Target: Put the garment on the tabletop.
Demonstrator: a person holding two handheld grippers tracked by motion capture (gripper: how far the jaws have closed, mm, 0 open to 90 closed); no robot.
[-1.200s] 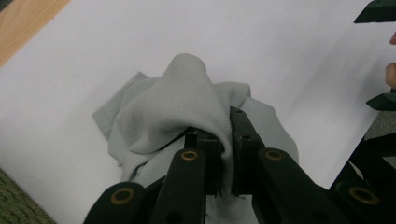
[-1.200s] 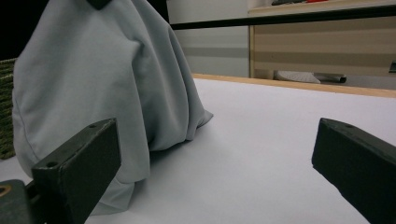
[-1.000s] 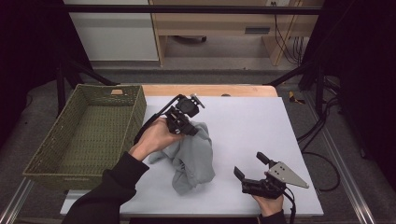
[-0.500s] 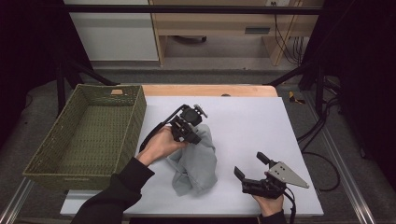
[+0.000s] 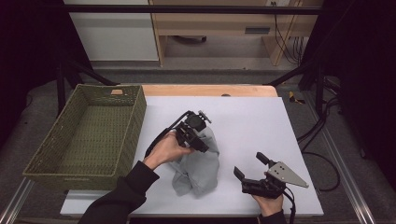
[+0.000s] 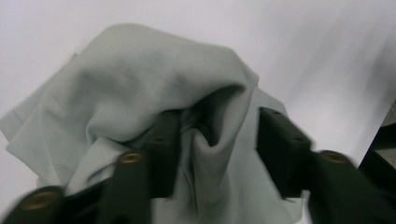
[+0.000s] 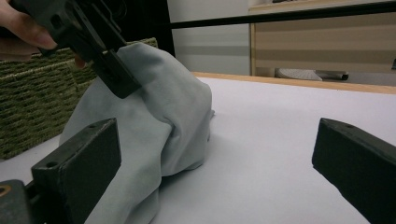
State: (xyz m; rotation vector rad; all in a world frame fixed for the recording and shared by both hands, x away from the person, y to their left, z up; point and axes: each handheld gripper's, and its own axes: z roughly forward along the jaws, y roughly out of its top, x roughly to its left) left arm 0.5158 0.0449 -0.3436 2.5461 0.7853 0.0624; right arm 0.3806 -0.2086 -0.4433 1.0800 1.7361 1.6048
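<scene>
- Grey, soft cloth (image 5: 198,163) lies crumpled mid-table, just right of the woven basket (image 5: 88,135), one end lifted into a peak.
- Left gripper (image 6: 212,140) is down on that peak: jaws part-way apart, a fold of fabric bunched between them and one jaw half buried under it. Looks like a grasp in the making, not yet a firm pinch.
- Right gripper (image 5: 252,170) rests near the table's front edge, clear of the cloth, jaws spread wide and holding nothing.
- Risks, as I judge them: closing on so thin a ridge could let the fabric slip out on the lift; a trailing end could drag across the table (image 5: 252,116) or snag the basket rim.
</scene>
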